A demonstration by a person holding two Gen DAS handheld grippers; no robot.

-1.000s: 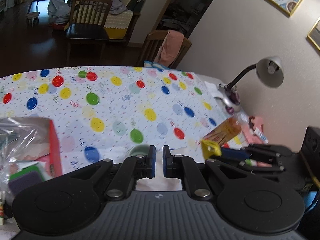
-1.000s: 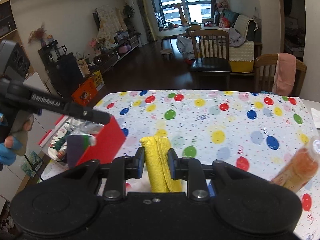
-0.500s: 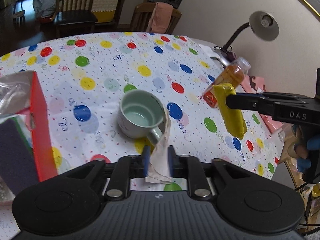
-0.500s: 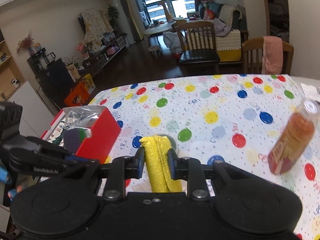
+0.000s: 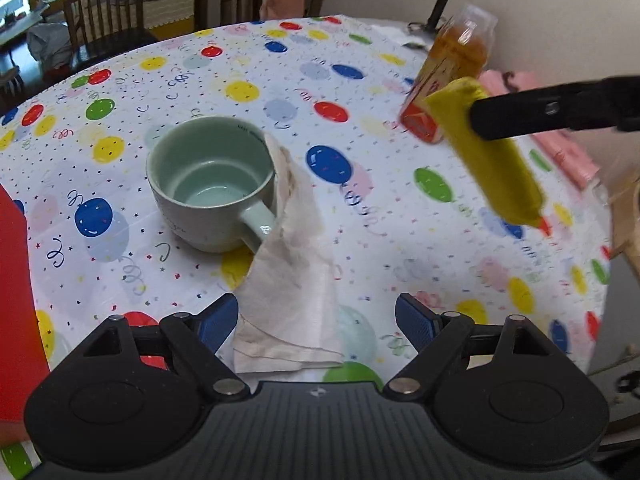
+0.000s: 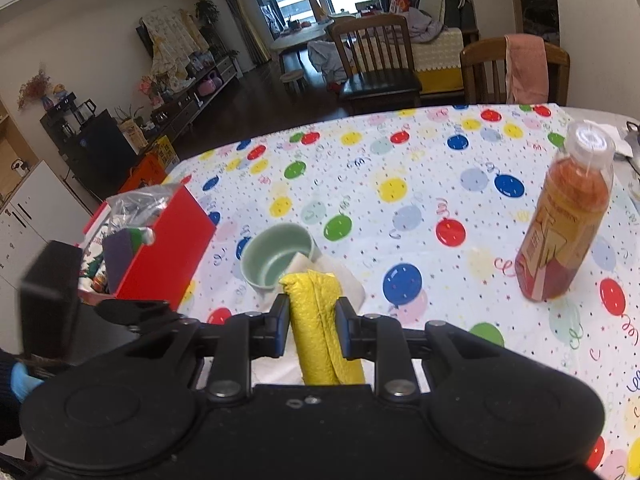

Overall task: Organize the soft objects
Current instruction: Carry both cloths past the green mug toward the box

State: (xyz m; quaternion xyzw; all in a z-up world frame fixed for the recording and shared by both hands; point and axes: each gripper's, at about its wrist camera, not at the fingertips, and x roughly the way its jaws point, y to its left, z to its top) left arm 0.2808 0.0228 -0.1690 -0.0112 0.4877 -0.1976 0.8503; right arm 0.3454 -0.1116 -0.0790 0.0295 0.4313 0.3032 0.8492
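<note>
Left wrist view: the left gripper has just been opening; its blue pads now stand wide apart, with the crumpled white paper napkin lying loose between them and neither pad pressing on it. The napkin drapes from the rim of the pale green mug down past the mug's handle onto the balloon-print tablecloth. It looks feather-light, limp and easily torn, and one fold near the mug shows a brownish stain. I judge the bunched lower end, nearest the gripper and away from the mug, to be the safest place to pinch, since pulling at the upper end could tip or drag the mug. To the right of the mug, the yellow cloth hangs in the right gripper's black fingers, in front of an orange drink bottle. The bottle's label is too blurred to read, and faint print inside the mug's rim cannot be made out.

Right wrist view: the right gripper is clamped on the rolled yellow cloth, which looks soft, springy and waffle-textured; it bulges past the pads, so the hold seems secure. Just beyond it sit the mug and napkin. Left of the mug stands a red box with a plastic bag and sponges inside. The bottle, well right of the mug, carries lettering that is illegible.
</note>
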